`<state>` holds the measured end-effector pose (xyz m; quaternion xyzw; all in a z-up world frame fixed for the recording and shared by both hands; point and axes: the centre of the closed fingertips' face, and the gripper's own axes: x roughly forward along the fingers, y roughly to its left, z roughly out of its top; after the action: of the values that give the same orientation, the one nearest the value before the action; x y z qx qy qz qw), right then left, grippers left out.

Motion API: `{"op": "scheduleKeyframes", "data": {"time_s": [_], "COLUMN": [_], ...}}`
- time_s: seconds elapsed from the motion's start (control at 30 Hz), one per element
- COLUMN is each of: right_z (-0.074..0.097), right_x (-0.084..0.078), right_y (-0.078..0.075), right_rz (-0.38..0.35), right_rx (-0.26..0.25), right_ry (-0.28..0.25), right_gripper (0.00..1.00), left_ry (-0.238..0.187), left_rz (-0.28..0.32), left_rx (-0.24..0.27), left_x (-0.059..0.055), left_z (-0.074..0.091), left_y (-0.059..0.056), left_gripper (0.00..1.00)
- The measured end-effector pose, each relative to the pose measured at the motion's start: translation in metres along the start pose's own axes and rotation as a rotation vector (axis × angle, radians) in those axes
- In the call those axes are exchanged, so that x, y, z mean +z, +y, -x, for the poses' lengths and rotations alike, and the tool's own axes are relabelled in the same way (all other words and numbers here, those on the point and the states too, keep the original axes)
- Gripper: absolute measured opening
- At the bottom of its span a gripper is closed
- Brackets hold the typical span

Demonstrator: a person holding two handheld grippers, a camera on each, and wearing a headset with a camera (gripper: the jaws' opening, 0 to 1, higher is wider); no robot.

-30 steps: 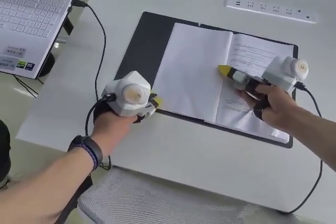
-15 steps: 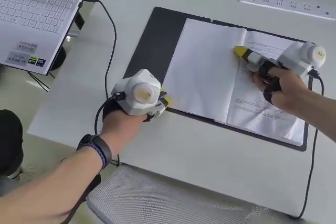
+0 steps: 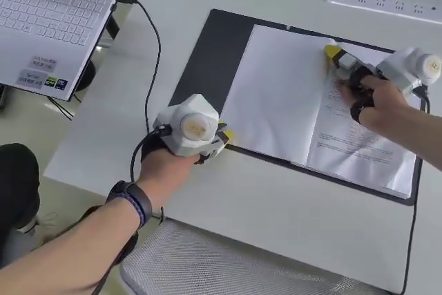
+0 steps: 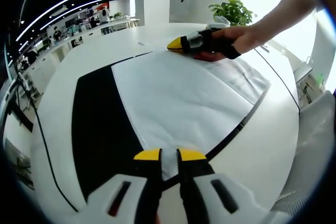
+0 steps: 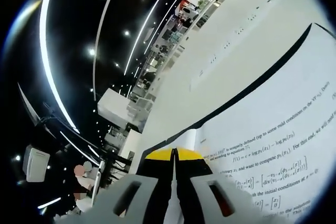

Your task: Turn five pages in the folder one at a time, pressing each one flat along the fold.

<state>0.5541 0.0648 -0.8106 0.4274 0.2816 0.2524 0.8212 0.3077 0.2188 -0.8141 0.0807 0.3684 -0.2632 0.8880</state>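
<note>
The right claw (image 3: 332, 51) is shut tight, with its yellow tips pressed together. It rests on the fold at the far end of the pages. The left claw (image 3: 222, 135) is narrow, with just a thin gap, and holds nothing. It sits at the near edge of the folder (image 3: 207, 53).

The folder is black and lies open on the white table (image 3: 276, 205). Its left page (image 3: 276, 94) is blank and white. Its right page (image 3: 359, 143) has small printed words and sums.

A second ago the right claw was nearer along the fold. Now it has slid to the far end. The left claw has stayed put.
</note>
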Motion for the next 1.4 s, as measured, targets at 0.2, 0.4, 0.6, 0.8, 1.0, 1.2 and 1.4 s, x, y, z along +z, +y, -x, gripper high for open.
{"op": "scheduleKeyframes", "data": {"time_s": [0.2,0.4,0.6,0.8,1.0,1.2,1.4], "right_z": [-0.007,-0.015,-0.015,-0.010,0.006,0.023,0.044], "right_x": [0.006,0.018,0.019,0.008,-0.012,-0.029,-0.050], "right_y": [-0.002,-0.005,-0.003,0.005,0.013,0.020,0.037], "right_rz": [-0.021,-0.050,-0.050,-0.040,-0.027,0.014,0.053], "right_rx": [-0.016,-0.044,-0.043,-0.007,0.046,0.082,0.136], "right_ry": [-0.031,-0.096,-0.100,-0.050,0.042,0.095,0.157], "right_gripper": [0.00,0.00,0.00,0.00,0.00,0.00,0.00], "left_ry": [-0.004,-0.007,-0.009,-0.007,-0.009,-0.009,-0.015], "left_rz": [0.004,0.013,0.013,0.010,0.027,0.023,0.032], "left_rx": [0.007,0.009,0.012,0.011,0.011,0.013,0.019], "left_x": [-0.002,-0.003,-0.003,-0.003,-0.002,-0.001,-0.001], "left_z": [-0.004,-0.006,-0.007,-0.007,-0.005,-0.005,-0.004], "left_y": [0.002,0.003,0.003,0.004,0.003,0.001,0.001], "left_gripper": [0.10,0.10,0.10,0.09,0.09,0.09,0.09]}}
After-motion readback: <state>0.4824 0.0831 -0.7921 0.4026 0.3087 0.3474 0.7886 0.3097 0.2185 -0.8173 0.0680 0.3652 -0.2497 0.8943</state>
